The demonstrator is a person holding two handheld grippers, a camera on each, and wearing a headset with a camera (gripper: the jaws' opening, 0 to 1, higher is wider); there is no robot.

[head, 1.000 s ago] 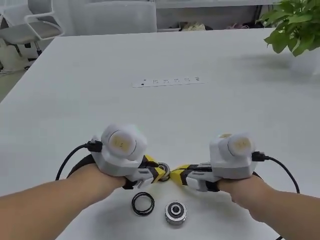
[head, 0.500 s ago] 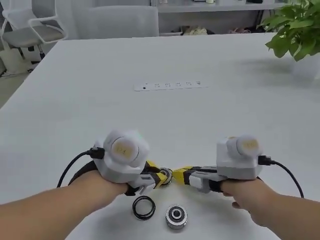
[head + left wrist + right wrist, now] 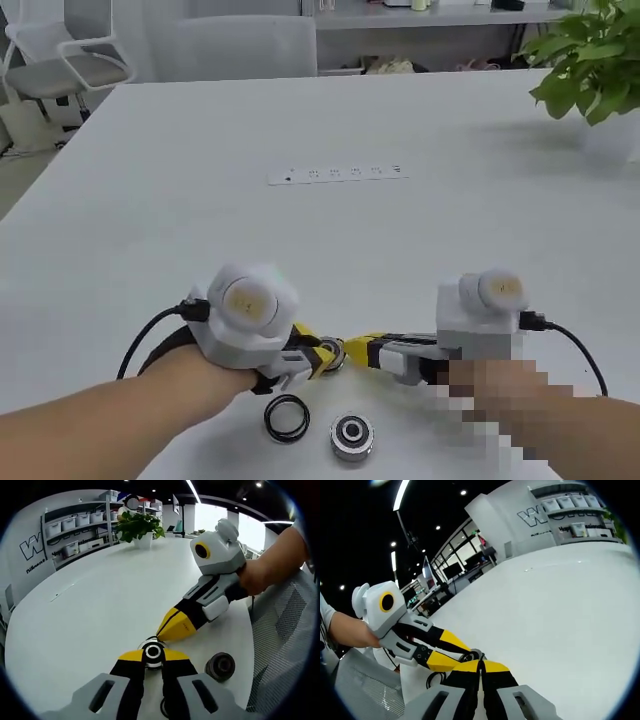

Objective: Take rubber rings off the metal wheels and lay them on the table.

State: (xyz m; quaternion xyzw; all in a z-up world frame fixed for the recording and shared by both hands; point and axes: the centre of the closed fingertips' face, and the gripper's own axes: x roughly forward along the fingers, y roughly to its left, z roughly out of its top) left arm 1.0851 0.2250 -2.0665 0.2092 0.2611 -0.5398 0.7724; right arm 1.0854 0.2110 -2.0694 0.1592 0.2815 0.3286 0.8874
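Left gripper (image 3: 152,658) clamps the wheel (image 3: 152,650); right gripper (image 3: 481,667), fingers seemingly closed, meets it.

Smooth white and grey plastic cases the left gripper (image 3: 318,358) and right gripper (image 3: 358,349), a gleaming metal wheel (image 3: 152,652) between their yellow tips, over a matt white table (image 3: 330,240) with a black rubber ring (image 3: 287,416).

My left tongs (image 3: 322,357): grey body, black jaw arms, yellow wedge tips. In the left gripper view I see grey jaw bases, each with an oblong slot. Its black left cable (image 3: 150,325) loops out from the rear. My right tongs (image 3: 352,349): same grey, black and yellow build. Its black right cable (image 3: 575,345) is plugged into the outer side.
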